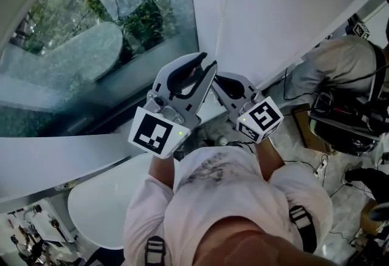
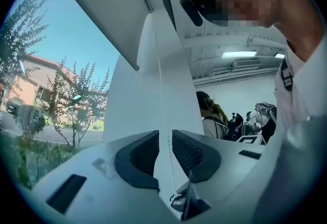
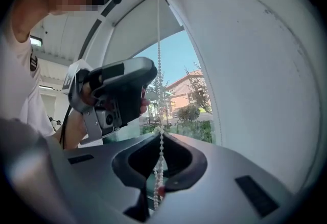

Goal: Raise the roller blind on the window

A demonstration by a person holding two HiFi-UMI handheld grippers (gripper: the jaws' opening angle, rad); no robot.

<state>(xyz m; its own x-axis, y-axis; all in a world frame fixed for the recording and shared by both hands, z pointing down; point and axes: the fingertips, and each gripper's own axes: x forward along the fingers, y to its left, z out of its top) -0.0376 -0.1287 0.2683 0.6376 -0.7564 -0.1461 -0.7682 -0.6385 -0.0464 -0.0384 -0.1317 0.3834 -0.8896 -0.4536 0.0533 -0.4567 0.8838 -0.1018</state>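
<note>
**A:** Nearest first. What do the right jaws hold?

**B:** The right gripper is closed, its tips pinched on the bead chain. A slack loop of beads hangs in the hollow behind the tips, toward 6 o'clock.

**A:** And the left?

**B:** The left gripper has its jaws a narrow way apart. A strand of the chain runs through the gap, and as far as I can judge it isn't squeezed. In the right gripper view, the left gripper sits just beside the chain at about 9 to 10 o'clock, a little higher up it.

**A:** Which way does the chain lie?

**B:** Its long axis is vertical. From both sets of jaws it runs straight to 12 o'clock, in front of the white wall pier, up to the head of the window recess.

**A:** And the blind?

**B:** The roller blind is farthest off, at about 11 o'clock from the right jaws. Its lower edge crosses the upper part of the window, with bare glass beneath.

**A:** So the pull?

**B:** I'd say along the chain toward 6 o'clock, led by the right hand, since it has the hold. The left is higher up and well placed to clamp next. I can't tell whether this is the strand that lifts the blind.
</note>
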